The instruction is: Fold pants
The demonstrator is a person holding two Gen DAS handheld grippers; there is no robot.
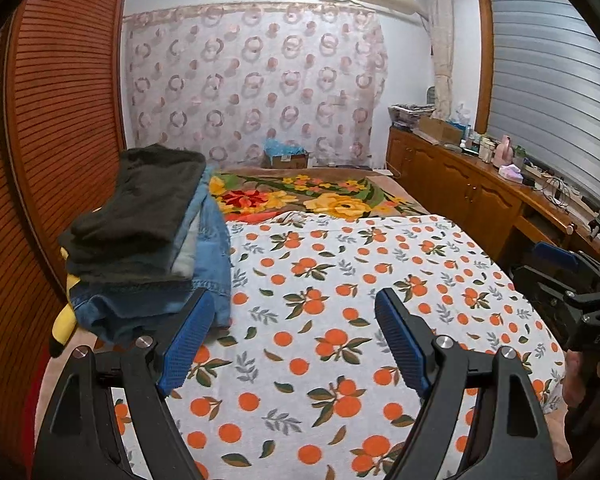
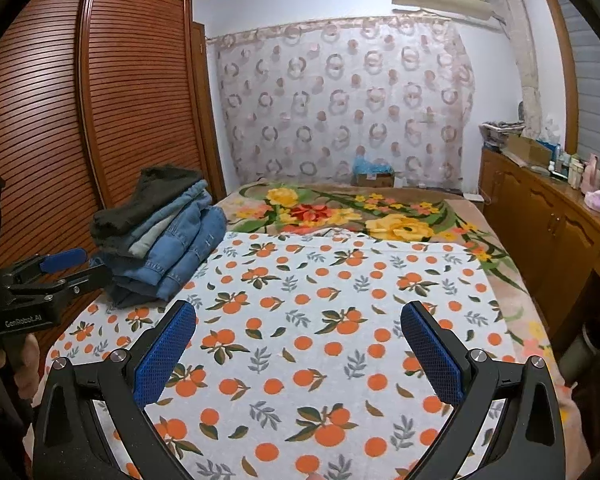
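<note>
A stack of folded pants lies at the left edge of the bed: dark pants on top, blue jeans below, something yellow under them. It also shows in the right wrist view. My left gripper is open and empty, hovering above the orange-print sheet, just right of the stack. My right gripper is open and empty above the same sheet. Each gripper shows at the edge of the other's view: the right one, the left one.
A floral blanket covers the far end of the bed. A wooden slatted wardrobe stands on the left. A wooden cabinet with bottles and boxes runs along the right. A cardboard box sits by the curtained wall.
</note>
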